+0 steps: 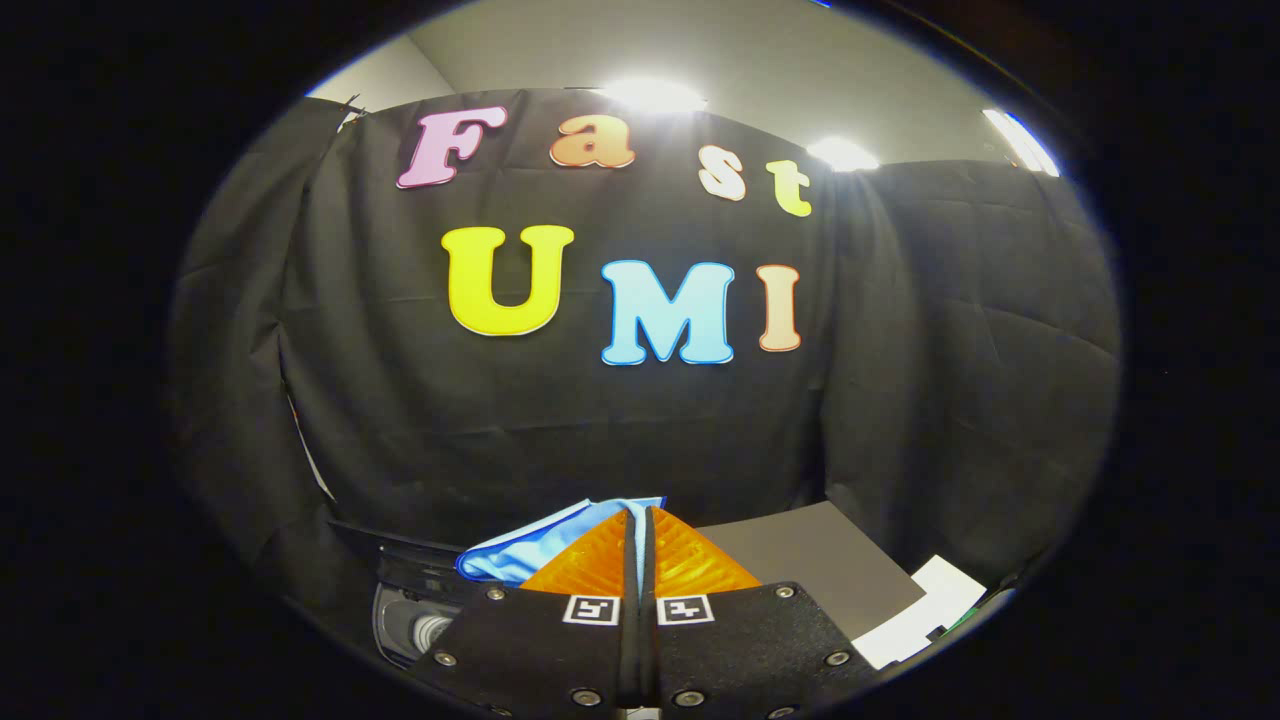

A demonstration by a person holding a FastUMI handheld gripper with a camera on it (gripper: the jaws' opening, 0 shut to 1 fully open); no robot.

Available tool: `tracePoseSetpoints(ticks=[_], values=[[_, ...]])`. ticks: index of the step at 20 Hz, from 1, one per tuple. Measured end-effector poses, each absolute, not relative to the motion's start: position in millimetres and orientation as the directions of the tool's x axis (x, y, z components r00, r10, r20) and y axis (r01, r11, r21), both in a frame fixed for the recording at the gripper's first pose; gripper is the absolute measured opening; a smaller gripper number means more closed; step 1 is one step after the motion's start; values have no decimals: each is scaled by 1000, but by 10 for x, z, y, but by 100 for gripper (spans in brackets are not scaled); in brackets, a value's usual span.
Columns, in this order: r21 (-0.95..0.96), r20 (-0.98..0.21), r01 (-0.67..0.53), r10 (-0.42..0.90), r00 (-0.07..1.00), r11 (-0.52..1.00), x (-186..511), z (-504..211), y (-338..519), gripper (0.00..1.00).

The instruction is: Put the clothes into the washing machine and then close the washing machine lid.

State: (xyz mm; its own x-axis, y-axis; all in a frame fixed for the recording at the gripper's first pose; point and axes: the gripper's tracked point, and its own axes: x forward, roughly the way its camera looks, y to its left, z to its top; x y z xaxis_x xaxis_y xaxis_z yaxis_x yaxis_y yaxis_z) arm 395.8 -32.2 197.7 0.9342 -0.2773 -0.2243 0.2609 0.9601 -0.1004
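Currently, the gripper (640, 520) is seen with its fingers pressed nearly together, and a light blue garment (540, 545) is pinched between them, bunching out to the left of the fingertips. Below and left of the garment, the washing machine (415, 610) is glimpsed, its dark rim and pale inner part partly hidden. To the right, a grey tabletop (810, 560) is seen, with white paper (925, 610) near its right edge.

Ahead of me hangs the black cloth wall (560, 420). A grey board (800, 560) lies near right, white paper (925, 610) beside it.
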Motion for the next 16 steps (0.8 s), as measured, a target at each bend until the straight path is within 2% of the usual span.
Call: tracePoseSetpoints(ticks=[7, 16], values=[[-59, -259, 173, -183, 949, 983, 4030, 1896, 537, 0], [-72, -384, 58, -81, 920, 996, 4021, 1147, 1277, 0]])
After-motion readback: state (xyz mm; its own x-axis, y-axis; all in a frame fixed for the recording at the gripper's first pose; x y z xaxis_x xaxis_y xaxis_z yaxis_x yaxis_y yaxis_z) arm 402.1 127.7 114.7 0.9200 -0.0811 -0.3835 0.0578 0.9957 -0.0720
